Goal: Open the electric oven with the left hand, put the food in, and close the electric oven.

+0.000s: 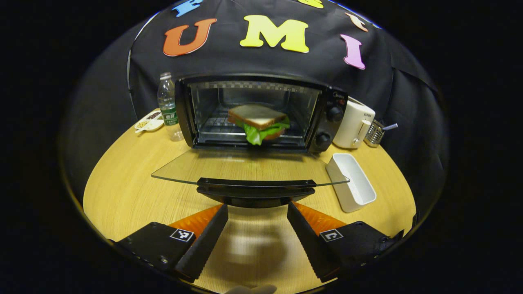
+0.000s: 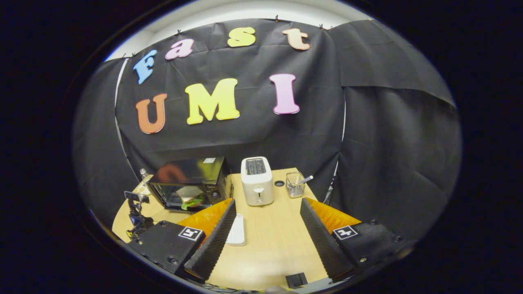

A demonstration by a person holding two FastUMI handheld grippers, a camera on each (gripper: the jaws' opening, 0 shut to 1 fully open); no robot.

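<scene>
The round wooden table [image 1: 122,192] is seen carrying everything, with the electric oven [image 1: 261,112] set toward its back edge, a bit left of middle. The oven's glass door [image 1: 249,169] is dropped fully open and lies flat out toward the front — its dark handle [image 1: 255,190] is just ahead of the left gripper [image 1: 257,232], not touched by it. That gripper's fingers are spread wide with nothing between them but bare table.

The food, a sandwich [image 1: 259,122] with green lettuce hanging out, is already sat on the rack inside the oven.

A white toaster [image 1: 353,124] is parked just right of the oven at the back edge, and a white rectangular tray [image 1: 351,181] lies in front of it near the right edge. A water bottle [image 1: 168,106] is stood at the oven's left side, a small dish [image 1: 149,121] beside it, and a wire basket [image 1: 375,133] past the toaster.

The right gripper [image 2: 265,232] is held high and well back from the oven — fingers apart too, nothing gripped.
</scene>
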